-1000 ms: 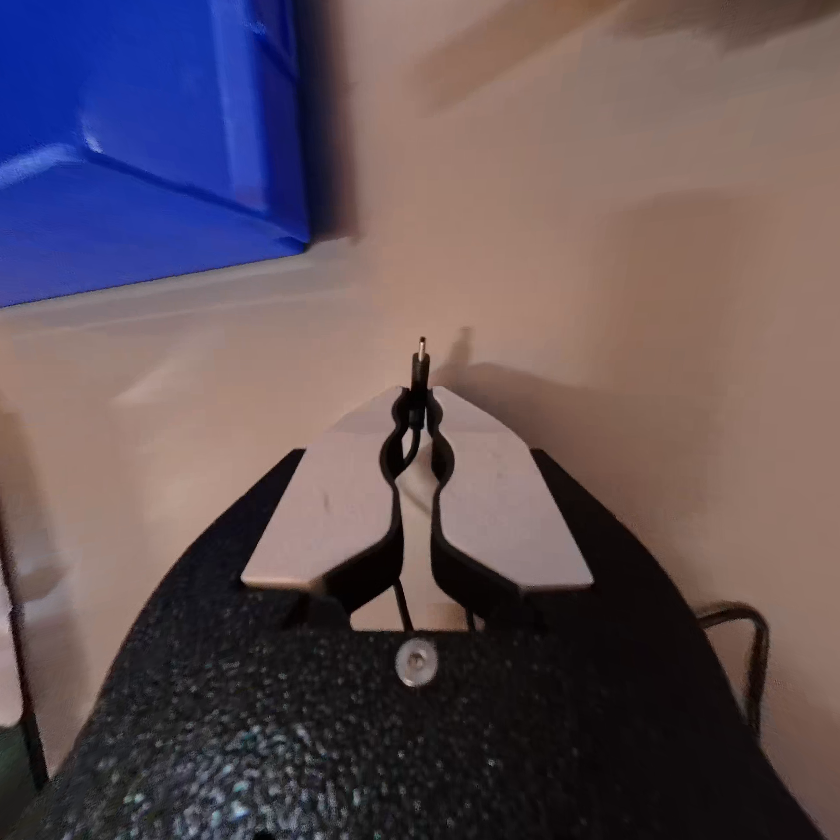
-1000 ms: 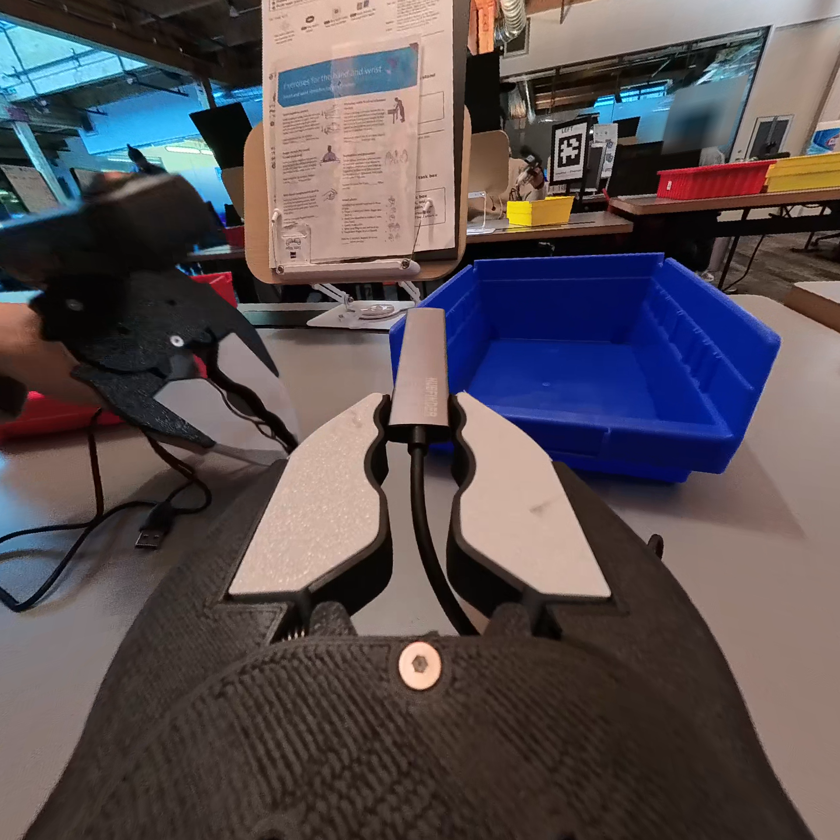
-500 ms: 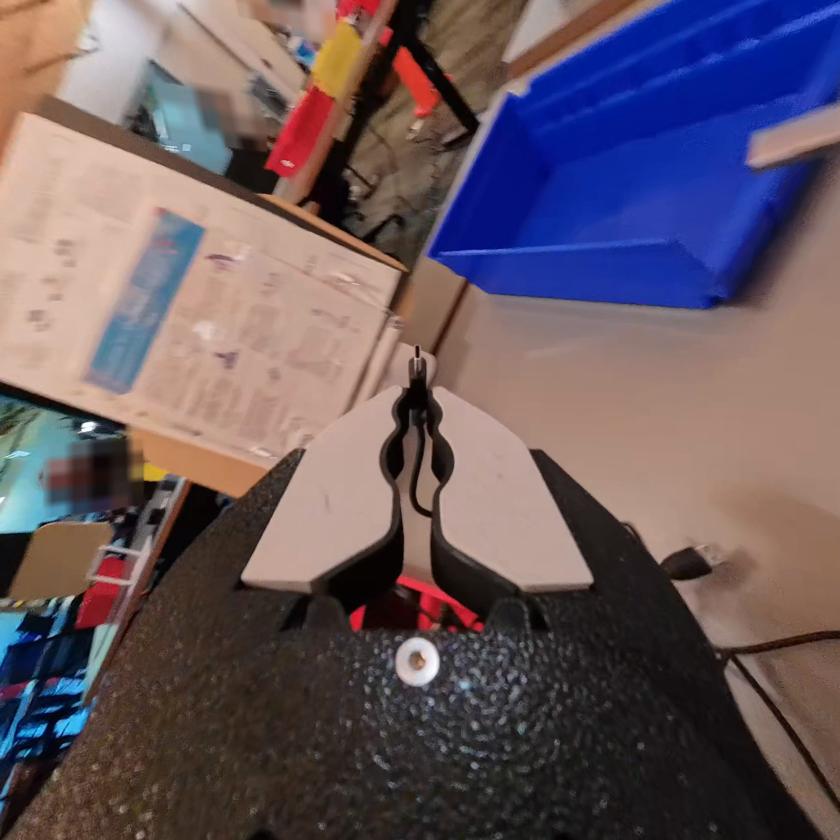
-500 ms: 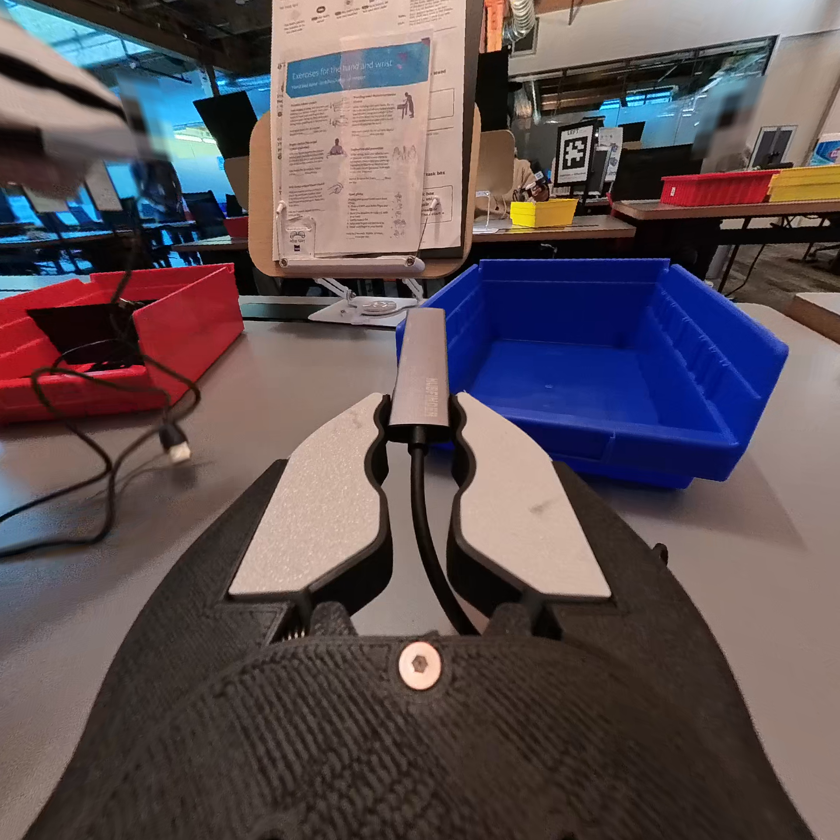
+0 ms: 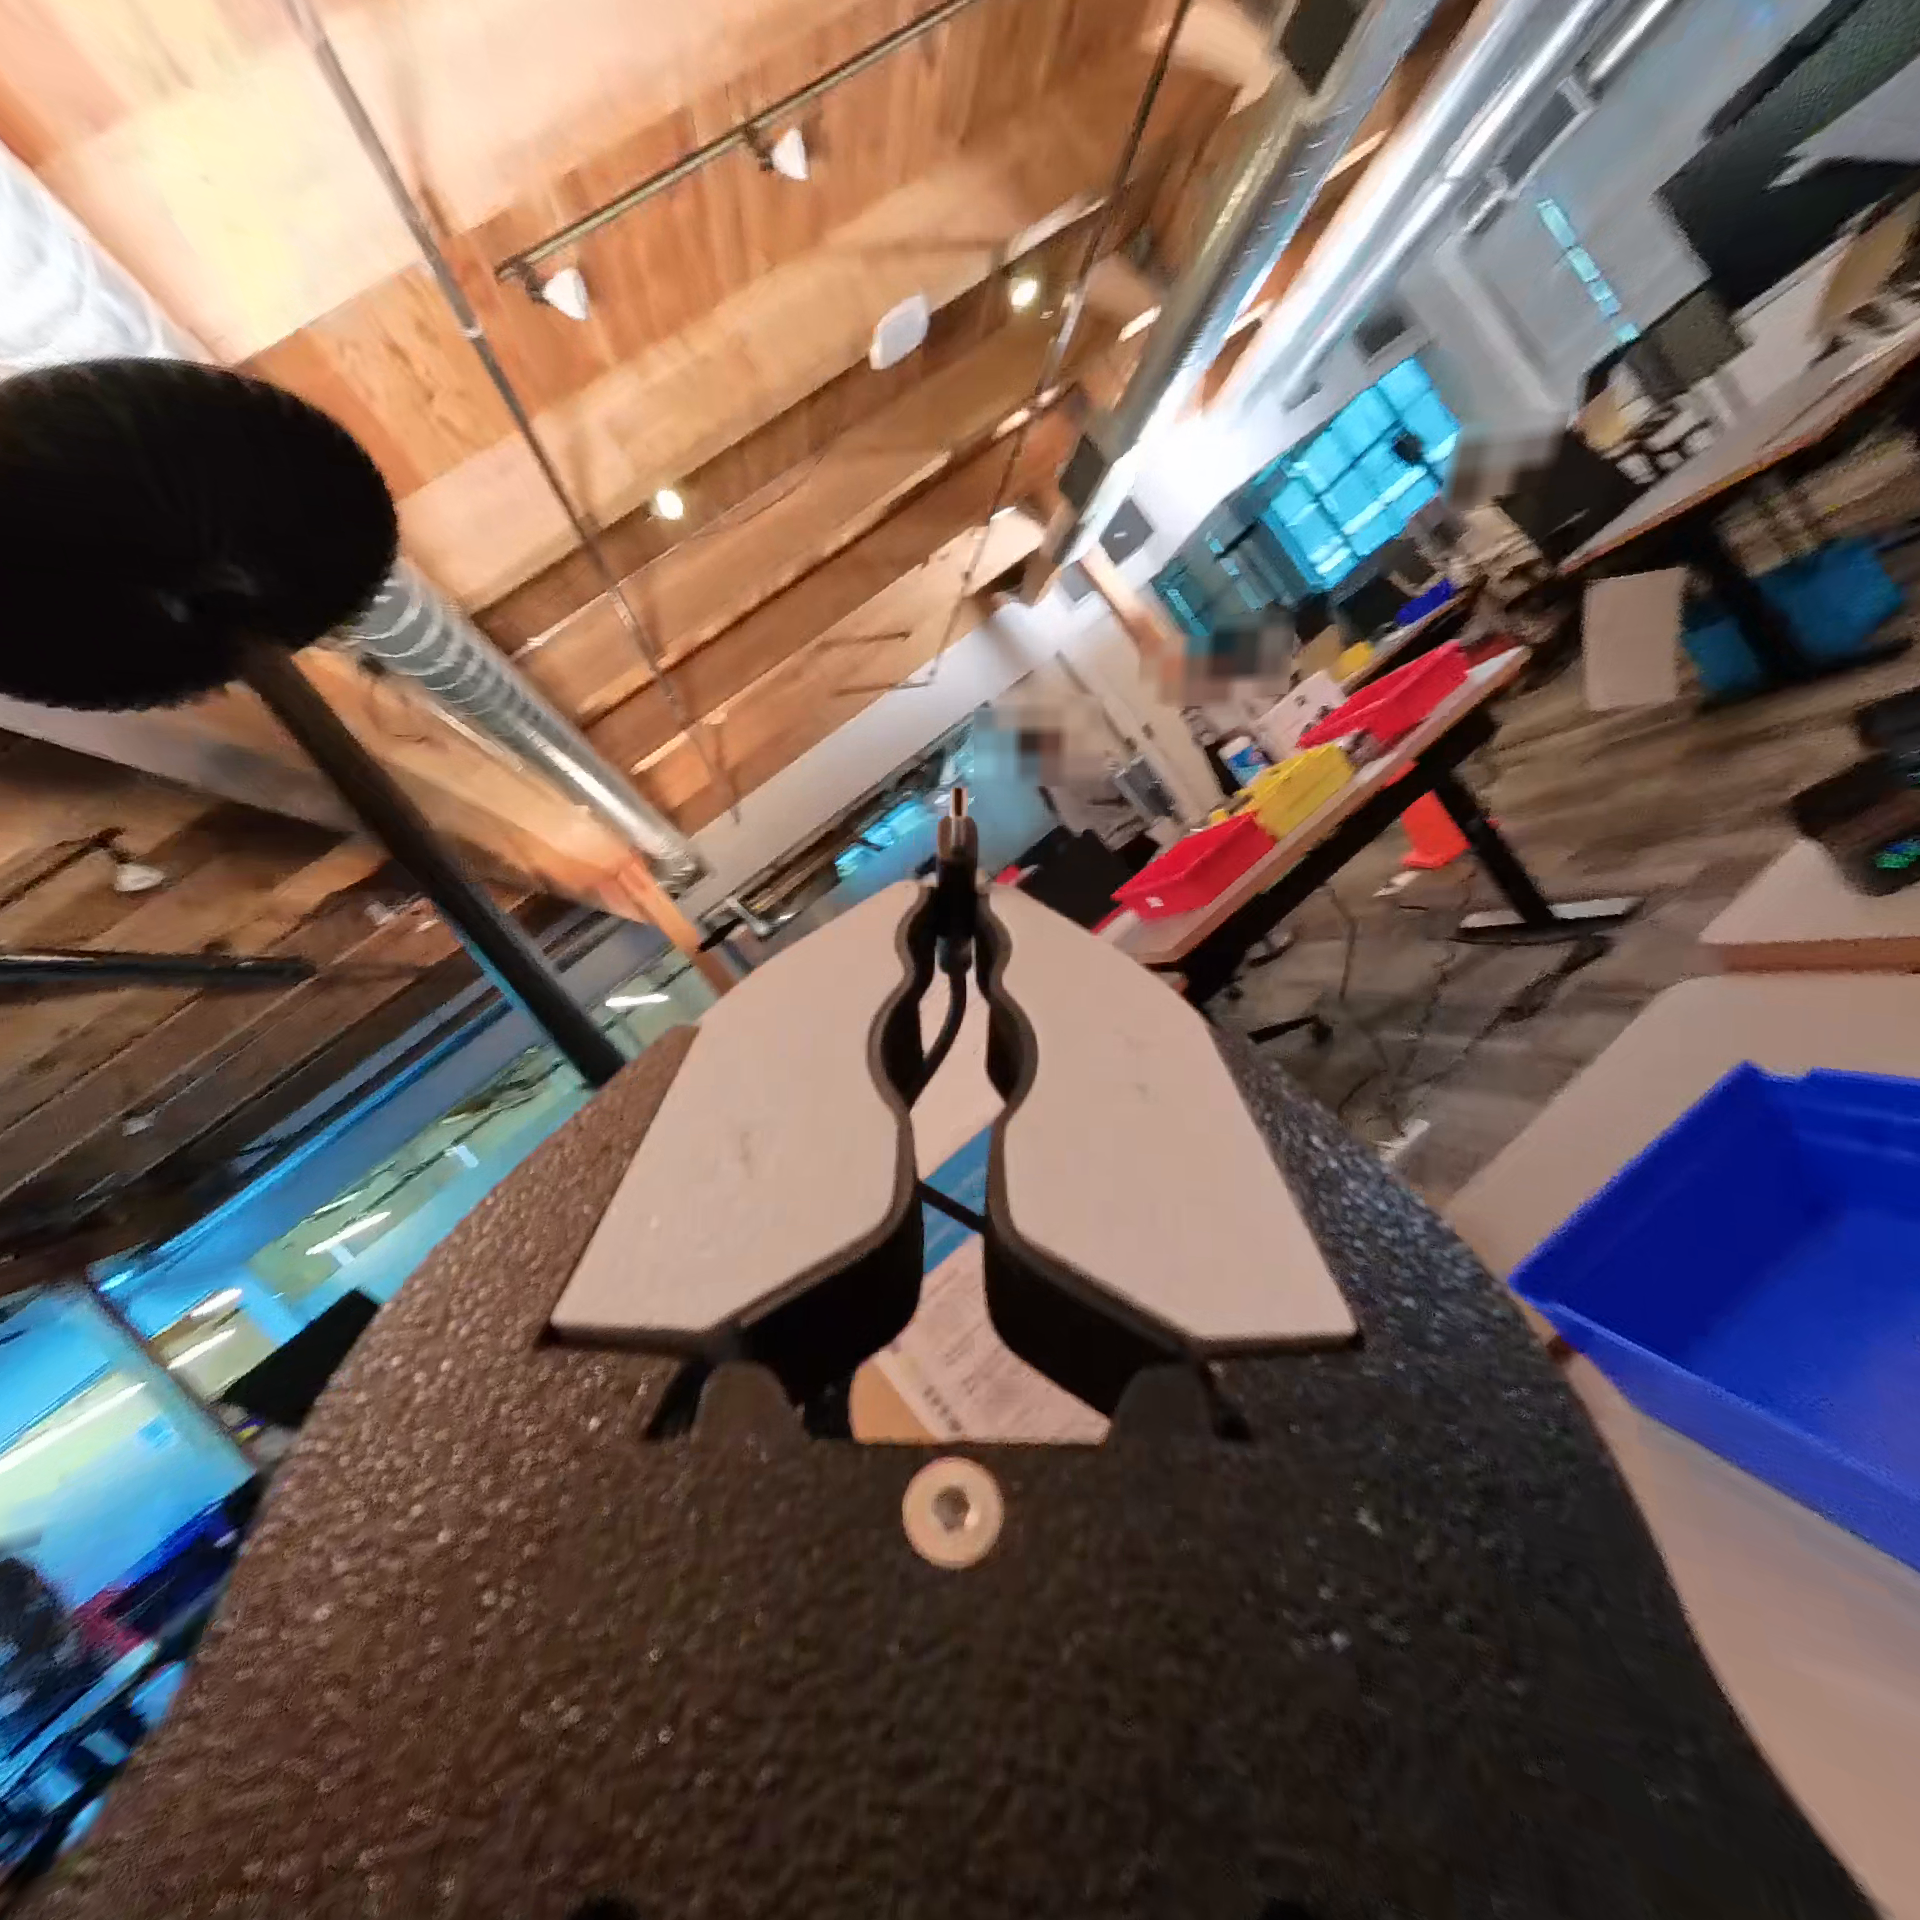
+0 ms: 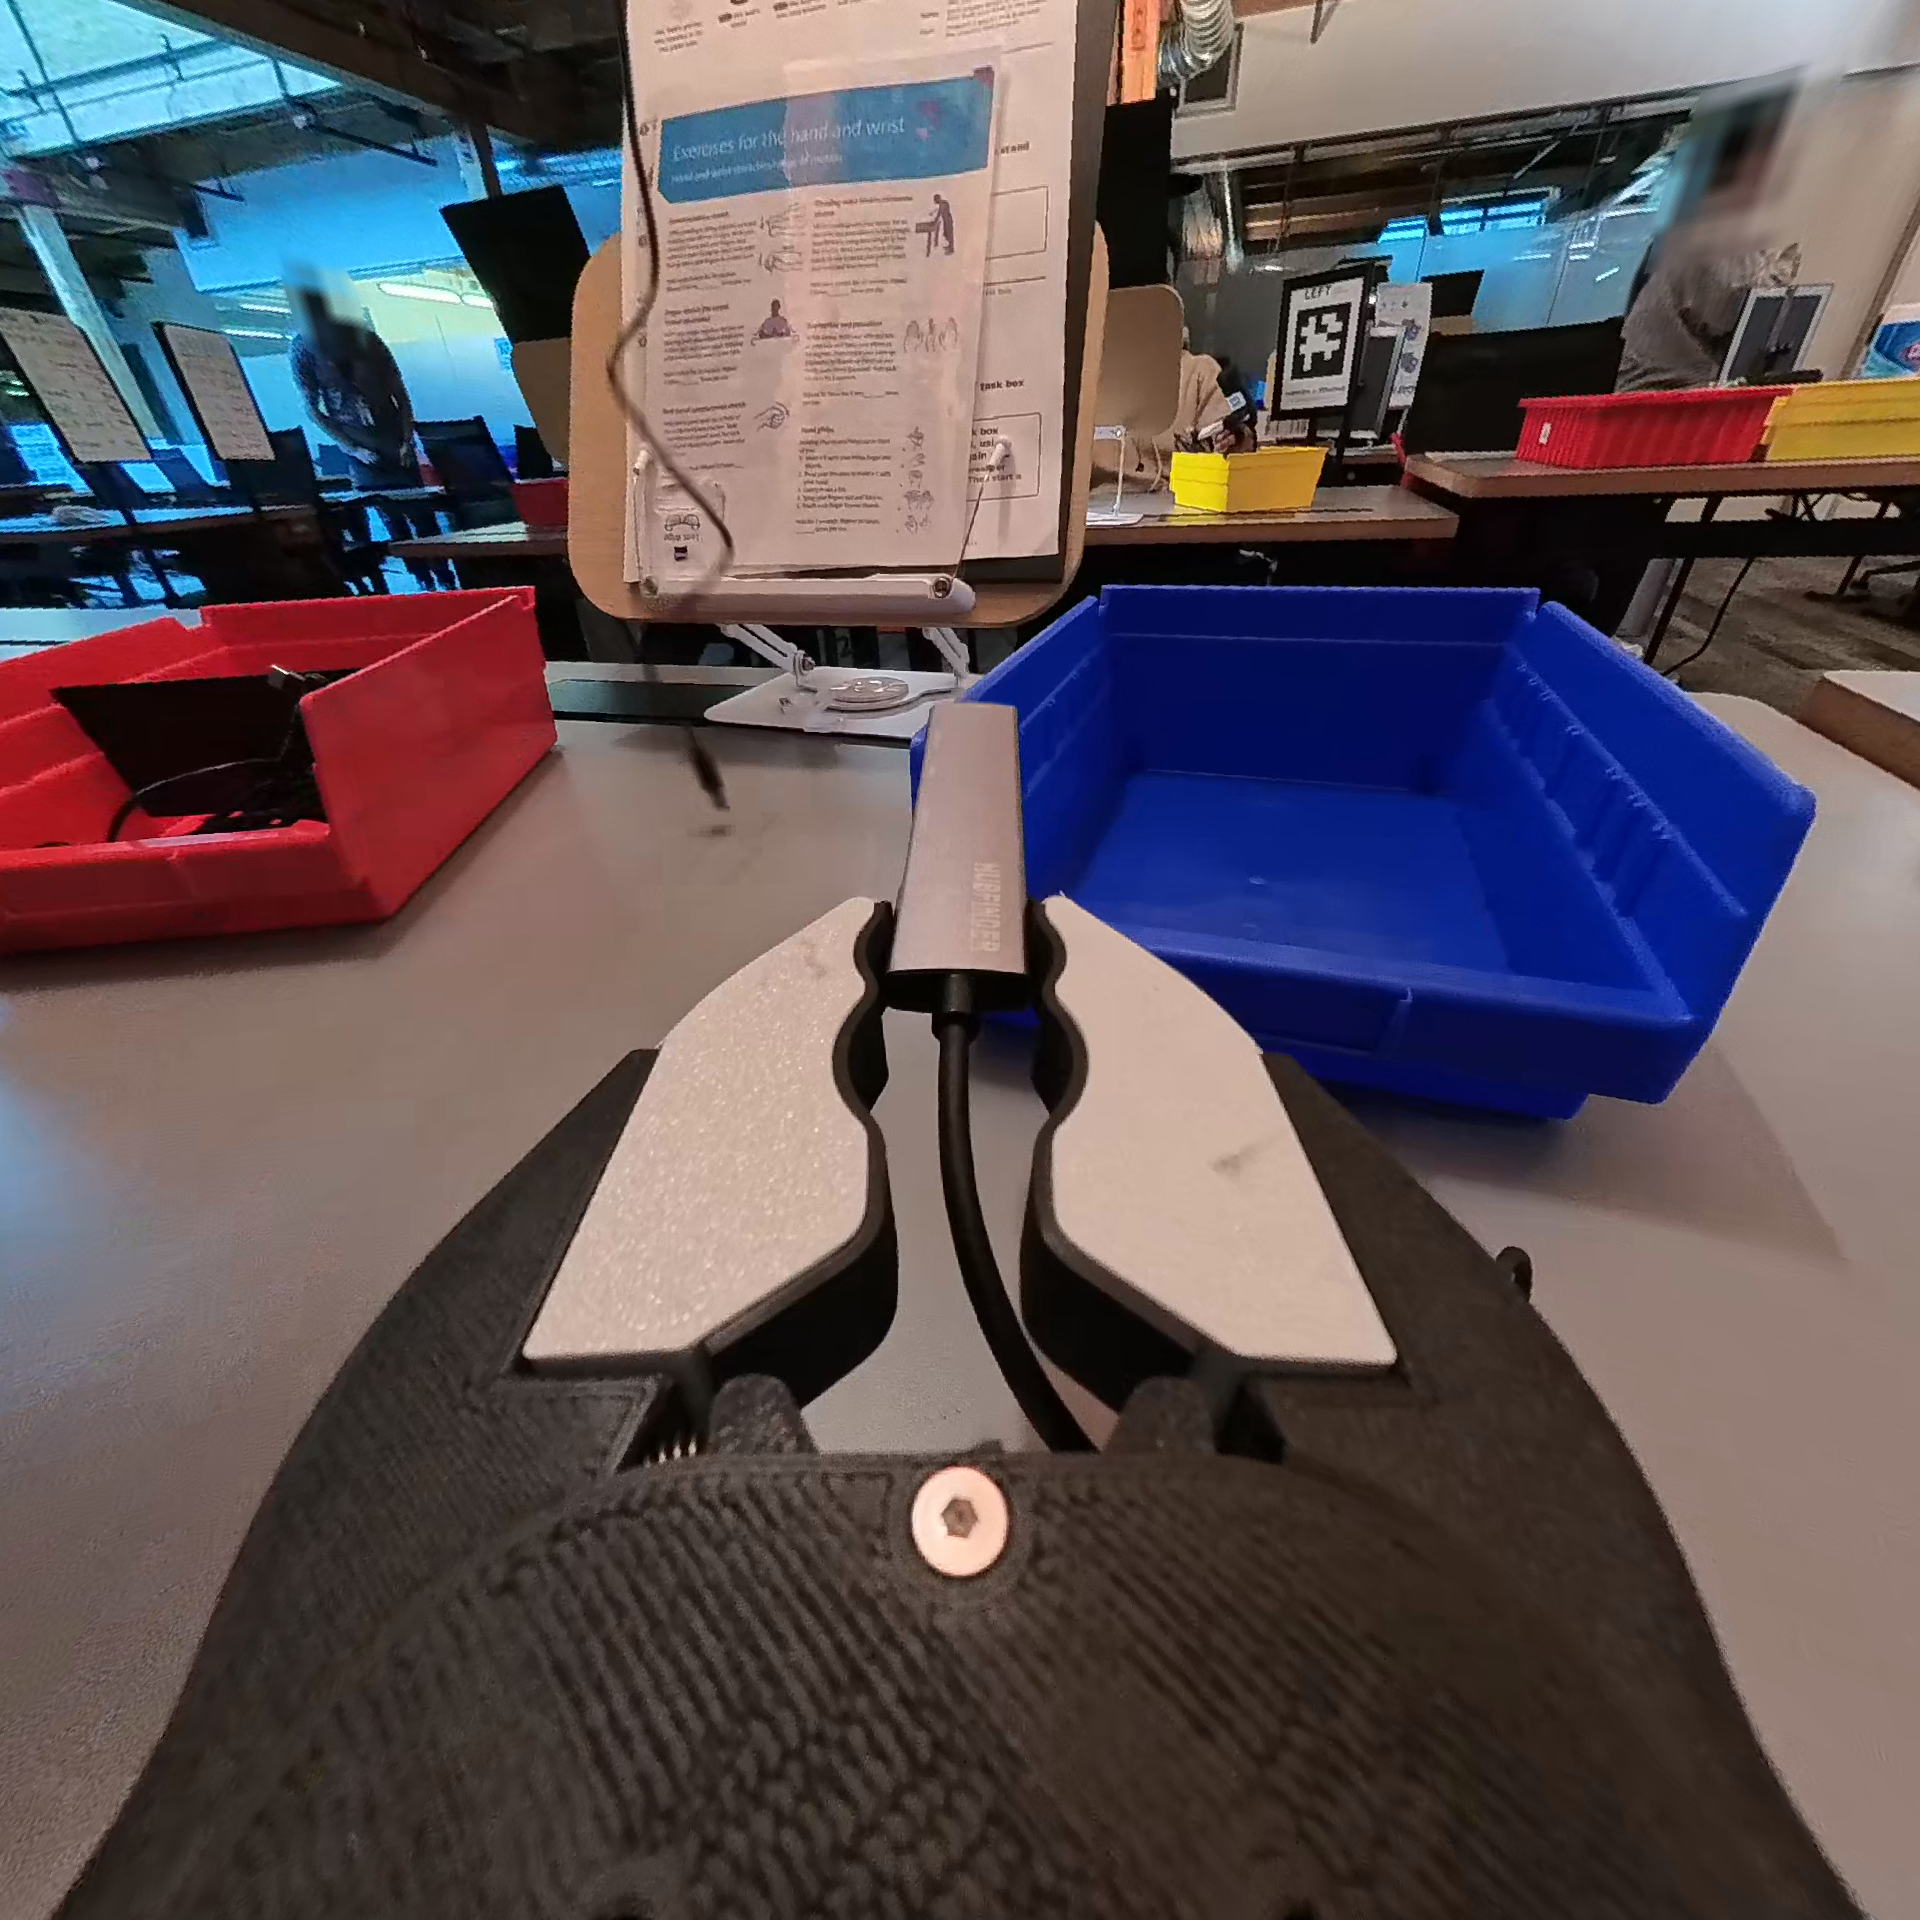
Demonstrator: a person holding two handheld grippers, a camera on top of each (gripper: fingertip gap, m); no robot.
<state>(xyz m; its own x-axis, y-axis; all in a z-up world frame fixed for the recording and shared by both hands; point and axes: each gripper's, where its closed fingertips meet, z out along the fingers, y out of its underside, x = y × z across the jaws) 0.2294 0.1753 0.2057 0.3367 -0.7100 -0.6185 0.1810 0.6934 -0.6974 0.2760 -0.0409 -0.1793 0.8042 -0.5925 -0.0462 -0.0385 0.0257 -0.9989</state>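
While tilted ceilingward, left gripper (image 5: 954,914) clamped.

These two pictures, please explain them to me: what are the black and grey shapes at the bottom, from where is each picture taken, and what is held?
Each picture comes from a camera mounted on a hand-held gripper, looking forward along its two grey fingers. A person carries one gripper in each hand; there is no robot arm.

In the left wrist view, the left gripper is tilted up toward the ceiling and is shut on a small black plug with a thin cable behind it. A blue bin shows at the lower right.

In the right wrist view, the right gripper is shut on a slim grey hub whose black cord runs back between the fingers. On the grey table stand a red bin with dark cables inside, and the blue bin, which is empty. Behind them a stand holds printed sheets. A thin cable dangles in front of it.
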